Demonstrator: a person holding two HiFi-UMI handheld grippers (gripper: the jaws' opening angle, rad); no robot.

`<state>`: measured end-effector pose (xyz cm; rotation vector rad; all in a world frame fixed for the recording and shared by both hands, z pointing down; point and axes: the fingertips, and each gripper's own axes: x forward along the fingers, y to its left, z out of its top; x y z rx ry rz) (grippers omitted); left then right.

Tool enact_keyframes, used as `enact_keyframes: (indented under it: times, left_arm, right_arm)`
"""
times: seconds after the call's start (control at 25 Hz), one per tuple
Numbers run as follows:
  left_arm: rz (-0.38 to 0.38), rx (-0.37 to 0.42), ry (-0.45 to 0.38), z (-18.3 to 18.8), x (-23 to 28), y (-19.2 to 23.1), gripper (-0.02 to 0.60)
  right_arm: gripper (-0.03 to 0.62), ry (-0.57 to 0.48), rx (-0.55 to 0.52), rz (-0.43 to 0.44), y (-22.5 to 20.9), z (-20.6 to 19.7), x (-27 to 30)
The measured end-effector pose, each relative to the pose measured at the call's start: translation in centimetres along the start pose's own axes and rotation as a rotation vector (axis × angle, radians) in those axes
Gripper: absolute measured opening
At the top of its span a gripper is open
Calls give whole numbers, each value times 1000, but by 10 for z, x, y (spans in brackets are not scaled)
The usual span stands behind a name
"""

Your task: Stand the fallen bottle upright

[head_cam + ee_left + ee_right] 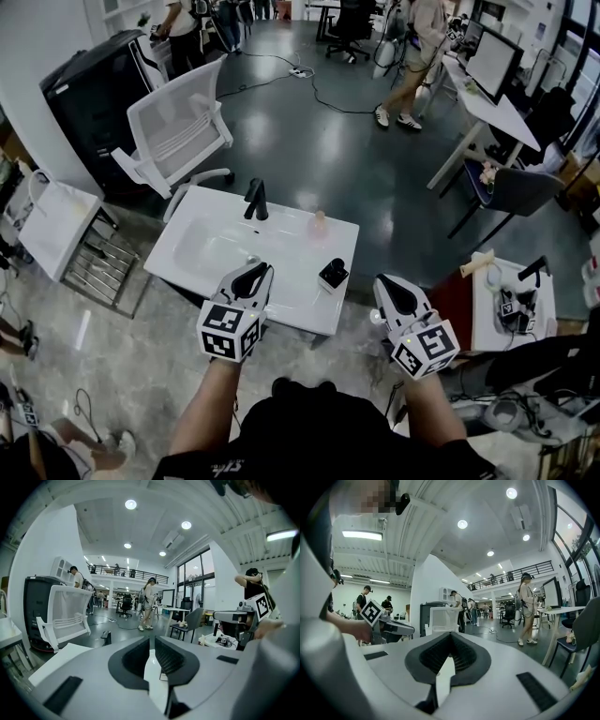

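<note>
A small pinkish translucent bottle (319,223) stands upright near the far edge of the white table (202,248). A black stand (255,199) rises to its left, and a small black block (332,274) sits near the front edge. My left gripper (255,275) hovers over the table's near edge; its jaws are empty, with only a narrow slit between them (151,641). To the right of the table, off its front corner, my right gripper (392,292) is shut on nothing (449,637). Neither gripper view shows the bottle.
A white mesh chair (178,131) and a black cabinet (94,94) stand behind the table. A white side table (56,225) and wire rack (98,267) are at left. At right stand a small table with gear (511,305), a dark chair (511,192) and a person (417,56).
</note>
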<state>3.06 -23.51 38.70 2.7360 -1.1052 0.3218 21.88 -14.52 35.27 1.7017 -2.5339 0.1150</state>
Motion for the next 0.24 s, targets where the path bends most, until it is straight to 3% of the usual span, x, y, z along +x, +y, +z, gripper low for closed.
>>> enact_keyframes:
  times: [0.24]
  left_arm:
    - [2, -5, 1, -2, -3, 1, 46]
  right_arm:
    - [11, 1, 3, 10, 7, -2, 2]
